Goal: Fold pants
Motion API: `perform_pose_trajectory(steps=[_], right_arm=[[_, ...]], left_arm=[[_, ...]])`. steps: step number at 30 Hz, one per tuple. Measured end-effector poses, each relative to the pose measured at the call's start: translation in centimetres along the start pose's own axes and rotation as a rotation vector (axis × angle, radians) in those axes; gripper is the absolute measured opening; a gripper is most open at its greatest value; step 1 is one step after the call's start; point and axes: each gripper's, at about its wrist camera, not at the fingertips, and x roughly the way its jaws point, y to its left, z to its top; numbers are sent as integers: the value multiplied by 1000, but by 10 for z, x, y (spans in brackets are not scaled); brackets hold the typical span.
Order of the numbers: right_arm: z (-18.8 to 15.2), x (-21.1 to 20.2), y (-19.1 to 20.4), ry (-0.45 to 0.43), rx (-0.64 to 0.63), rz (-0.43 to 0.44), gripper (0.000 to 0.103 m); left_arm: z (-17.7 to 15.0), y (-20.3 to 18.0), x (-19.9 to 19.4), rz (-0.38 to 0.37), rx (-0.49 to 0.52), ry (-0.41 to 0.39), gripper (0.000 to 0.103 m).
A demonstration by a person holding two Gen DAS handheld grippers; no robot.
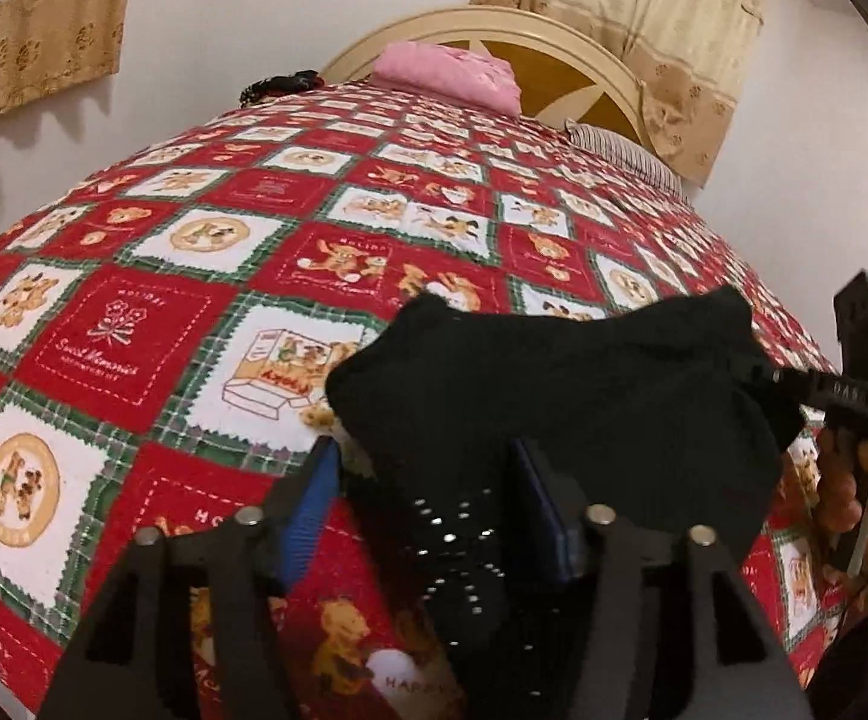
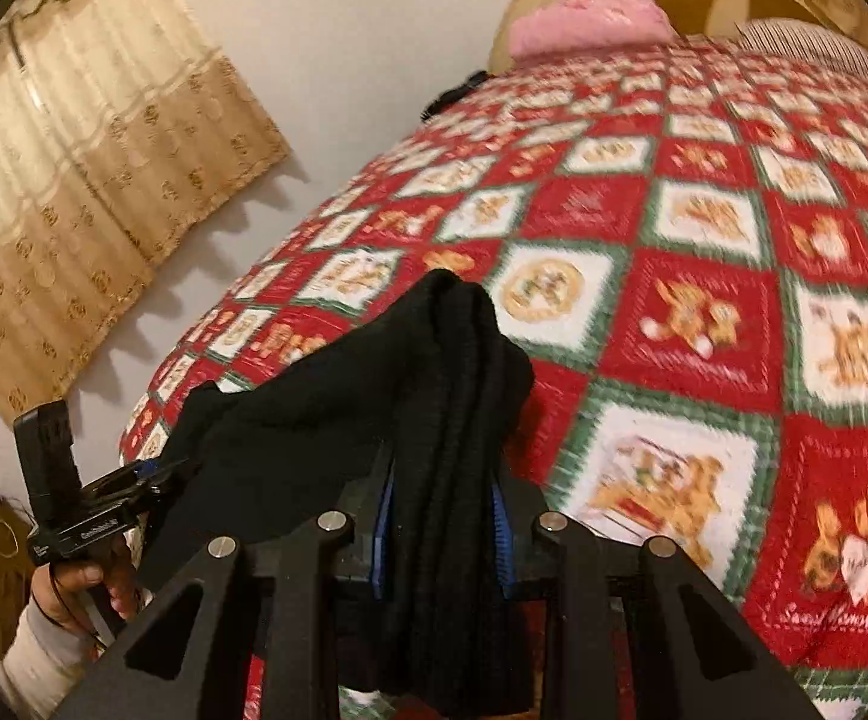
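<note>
The black pants (image 1: 554,384) hang stretched between my two grippers above the red patchwork bedspread (image 1: 152,324). My left gripper (image 1: 428,480) is shut on one edge of the pants, its blue pads pressing the cloth. In the left wrist view my right gripper (image 1: 776,375) grips the other edge at the right. In the right wrist view my right gripper (image 2: 443,492) is shut on a bunched fold of the pants (image 2: 458,396), and my left gripper (image 2: 161,474) holds the far corner at lower left. The cloth hides both sets of fingertips.
A pink pillow (image 1: 452,75) and a striped pillow (image 1: 626,153) lie by the cream headboard (image 1: 494,30). Beige curtains (image 2: 74,198) hang on the white wall. The bedspread (image 2: 704,312) spreads wide beyond the pants.
</note>
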Motion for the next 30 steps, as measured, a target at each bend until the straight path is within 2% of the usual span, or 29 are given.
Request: perform_pose_trajectory(steps=[6,13,19,20,25,30], right_arm=[[-8,1,-17,12,54,-15,35],[-8,3,-14,23,46,-62,41],[-8,1,-1,20,-14,-147,42],[-8,2,0,22,-18,-160,48],[-8,-6,0,3,-20,-217,64],[-14,-31,12,-43,-95,-305,68]], left_arm=[[2,-1,3,37,10,3,71],[-2,-1,0,67,2,-3,77],[-4,1,-1,78,-8,-2,81],[-3,2,-2,78,-14,1,82],[-8,-1,-14,121,2,-7,89],[-15,-8,-33,152,9,-22,89]])
